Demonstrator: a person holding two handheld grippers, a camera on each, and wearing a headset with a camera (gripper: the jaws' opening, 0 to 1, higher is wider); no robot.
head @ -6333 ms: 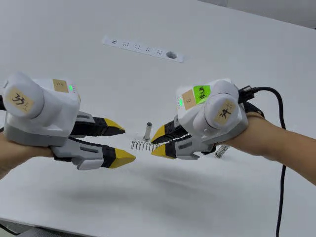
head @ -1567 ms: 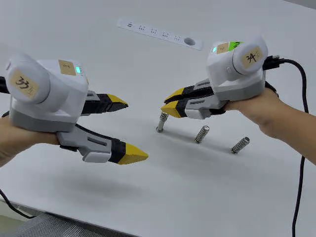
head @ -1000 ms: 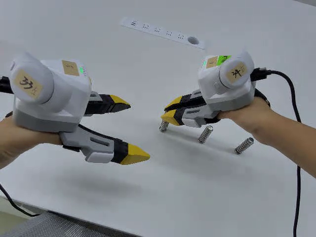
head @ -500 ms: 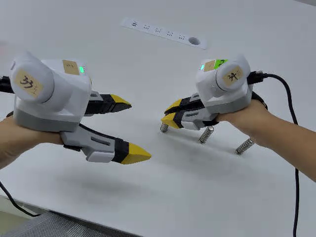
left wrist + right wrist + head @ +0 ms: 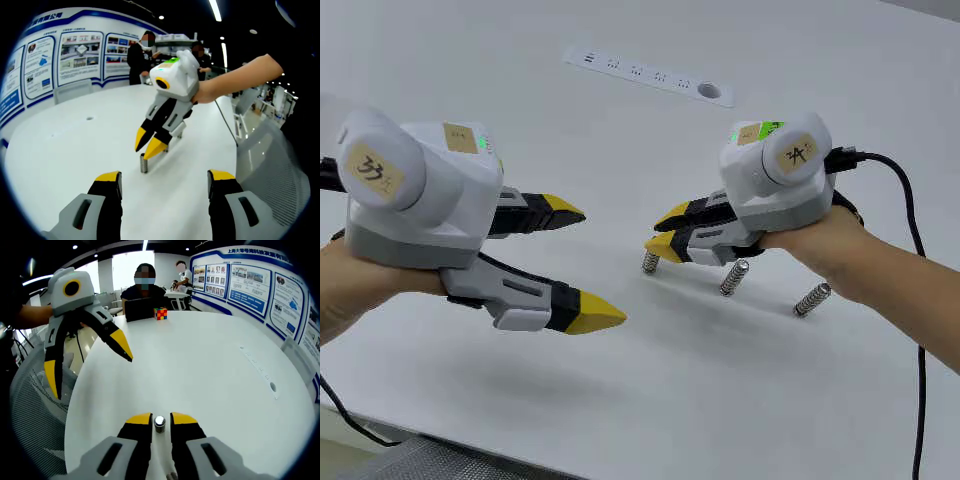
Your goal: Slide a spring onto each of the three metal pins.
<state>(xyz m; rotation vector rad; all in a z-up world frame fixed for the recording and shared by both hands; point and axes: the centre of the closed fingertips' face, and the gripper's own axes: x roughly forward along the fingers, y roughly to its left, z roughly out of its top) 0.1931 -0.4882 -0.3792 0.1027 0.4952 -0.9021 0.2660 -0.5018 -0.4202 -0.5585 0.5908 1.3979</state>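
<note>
- The left pin (image 5: 649,262), already carrying its spring, stands upright on the surface (image 5: 720,400).
- The right gripper (image 5: 660,232) is nearer and hangs just above it, fingers narrowly apart and empty.
- The left gripper (image 5: 601,266) is farther off, fingers wide apart.

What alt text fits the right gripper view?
The right gripper has its yellow-tipped jaws closely flanking the top of a metal pin on a white table; whether they grip it is unclear. The left gripper hovers upper left, jaws wide open, with seated people beyond.
</note>
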